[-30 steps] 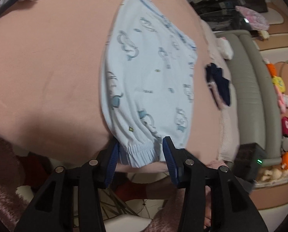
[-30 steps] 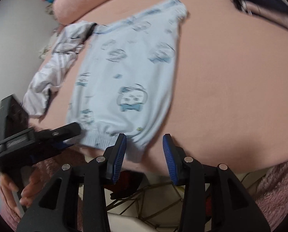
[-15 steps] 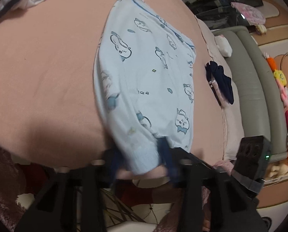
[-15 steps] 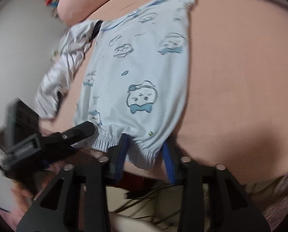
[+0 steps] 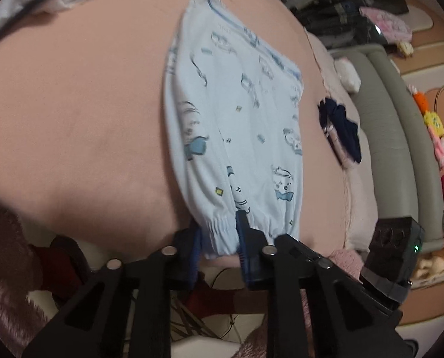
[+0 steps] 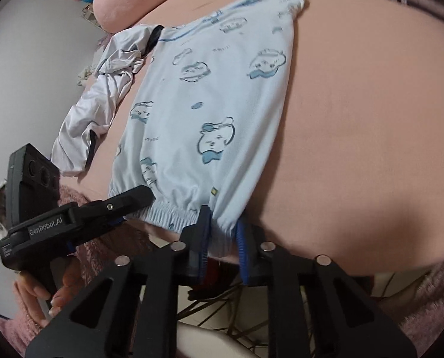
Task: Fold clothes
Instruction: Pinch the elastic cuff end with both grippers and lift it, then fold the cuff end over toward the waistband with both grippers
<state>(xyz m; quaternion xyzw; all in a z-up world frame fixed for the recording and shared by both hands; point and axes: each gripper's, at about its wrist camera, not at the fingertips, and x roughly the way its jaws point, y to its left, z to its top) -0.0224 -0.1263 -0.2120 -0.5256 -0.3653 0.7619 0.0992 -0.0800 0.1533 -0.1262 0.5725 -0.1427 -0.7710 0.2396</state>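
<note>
A pale blue garment with cartoon prints [image 5: 236, 113] lies flat on the pink bed [image 5: 72, 104], its elastic hem at the near edge. It also shows in the right wrist view [image 6: 210, 104]. My left gripper [image 5: 219, 238] has its blue-padded jaws around the left part of the hem, still apart, with cloth between them. My right gripper [image 6: 222, 232] has its jaws around the right corner of the hem, narrowed on the cloth. The left gripper [image 6: 126, 200] also shows in the right wrist view at the hem's left.
A crumpled white garment [image 6: 102, 101] lies left of the blue one. A dark navy item [image 5: 341, 125] lies at the bed's right side beside a grey padded bed frame [image 5: 400, 137]. Plush toys [image 5: 442, 161] line the floor to the right.
Both grippers have moved forward onto the hem of the blue garment and their jaws have narrowed around it. The hem is slightly bunched and lifted at the bed edge.
</note>
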